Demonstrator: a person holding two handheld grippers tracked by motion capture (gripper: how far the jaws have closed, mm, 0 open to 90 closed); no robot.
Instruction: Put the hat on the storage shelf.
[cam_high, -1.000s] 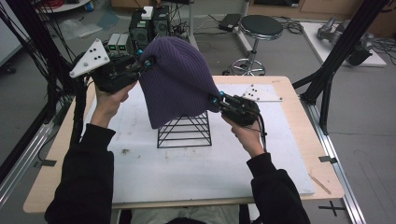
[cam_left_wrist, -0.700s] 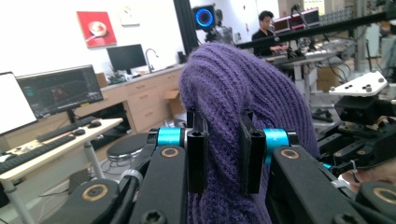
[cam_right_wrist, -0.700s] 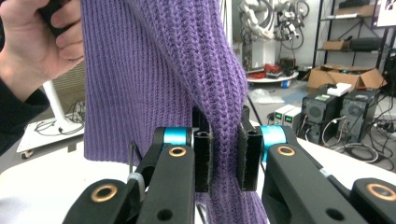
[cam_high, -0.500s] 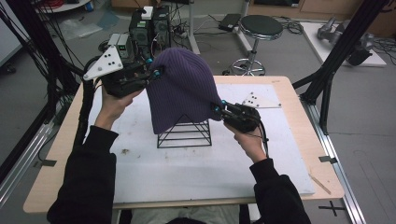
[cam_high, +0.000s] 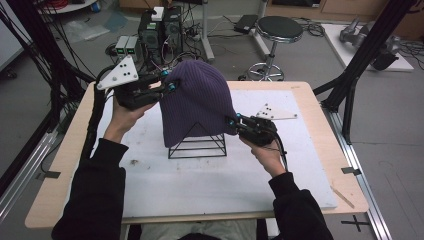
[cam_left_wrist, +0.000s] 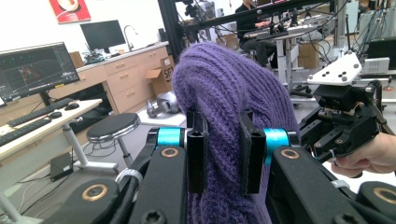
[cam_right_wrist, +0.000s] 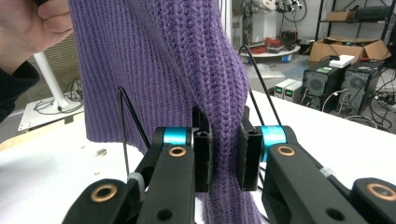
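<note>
White padding covers the surface (cam_high: 210, 185); both grippers, left (cam_high: 167, 87) and right (cam_high: 234, 121), pinch the purple beanie (cam_high: 195, 107), draped partway down the wire pyramid stand (cam_high: 197, 146); its base remains uncovered.

Purple beanie (cam_high: 196, 102): ribbed knit, matt. Stand (cam_high: 197, 146): thin black wire.

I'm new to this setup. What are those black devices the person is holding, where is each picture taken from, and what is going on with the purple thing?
A person at a table holds a hand-held gripper in each hand: the left hand-held gripper and the right hand-held gripper. The high view looks down from above; each gripper view comes from a camera riding on that tool, looking along its black jaws. Both are clamped on a purple knit beanie, draped over a black wire pyramid stand on a white mat.
</note>
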